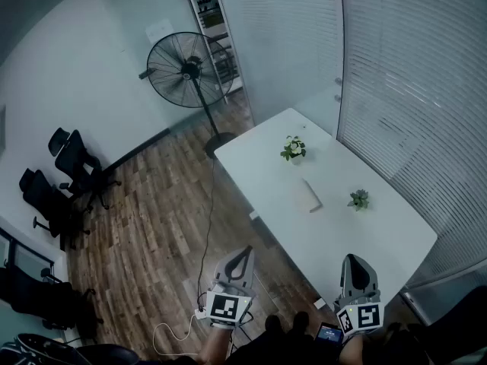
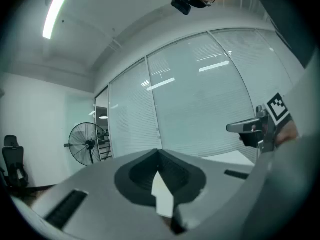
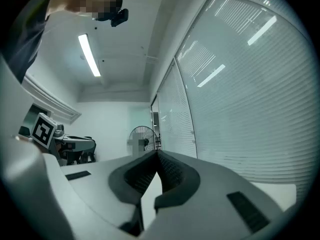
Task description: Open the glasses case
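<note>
The glasses case is a pale flat oblong lying on the white table, between two small plants, seen only in the head view. My left gripper is held low at the near left, over the wooden floor and off the table's edge, far from the case. My right gripper hovers by the table's near end, also well short of the case. In both gripper views the jaws meet at their tips, left and right, with nothing between them. Both point level toward the blinds, so neither gripper view shows the case.
Two small potted plants stand on the table. A standing fan is beyond the table's far corner, its cable trailing over the wooden floor. Black office chairs line the left wall. Glass walls with blinds close the right side.
</note>
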Tool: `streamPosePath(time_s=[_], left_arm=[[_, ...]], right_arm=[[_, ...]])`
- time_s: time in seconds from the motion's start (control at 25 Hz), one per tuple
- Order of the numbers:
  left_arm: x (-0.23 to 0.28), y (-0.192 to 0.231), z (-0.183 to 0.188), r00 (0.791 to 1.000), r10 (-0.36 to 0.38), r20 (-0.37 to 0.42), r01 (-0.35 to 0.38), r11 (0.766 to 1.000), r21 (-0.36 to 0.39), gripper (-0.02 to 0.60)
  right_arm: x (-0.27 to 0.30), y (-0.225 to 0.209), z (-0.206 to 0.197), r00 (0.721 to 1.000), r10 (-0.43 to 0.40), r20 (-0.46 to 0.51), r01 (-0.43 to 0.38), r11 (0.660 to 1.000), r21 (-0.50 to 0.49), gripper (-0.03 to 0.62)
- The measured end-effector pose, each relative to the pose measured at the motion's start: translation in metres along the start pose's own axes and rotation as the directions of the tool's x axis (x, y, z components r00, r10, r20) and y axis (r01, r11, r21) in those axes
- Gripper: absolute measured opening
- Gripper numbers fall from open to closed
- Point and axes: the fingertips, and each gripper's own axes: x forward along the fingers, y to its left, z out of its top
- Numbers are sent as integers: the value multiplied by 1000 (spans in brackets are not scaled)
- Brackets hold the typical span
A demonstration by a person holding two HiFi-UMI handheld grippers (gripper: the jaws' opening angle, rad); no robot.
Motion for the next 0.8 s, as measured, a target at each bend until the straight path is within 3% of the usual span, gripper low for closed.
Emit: streamPosePath(time_s=[0.32,0.8], left_arm=[[-20,17,13,999,6,47,-5,999,-41,-8],[-20,23,19,1000,16,5,-16,1000,20,-8]], right_arm=[[-2,18,1,1000,19,-8,-19,1000,-23,12],[0,20,13,999,21,24,-21,1000,-22,12]])
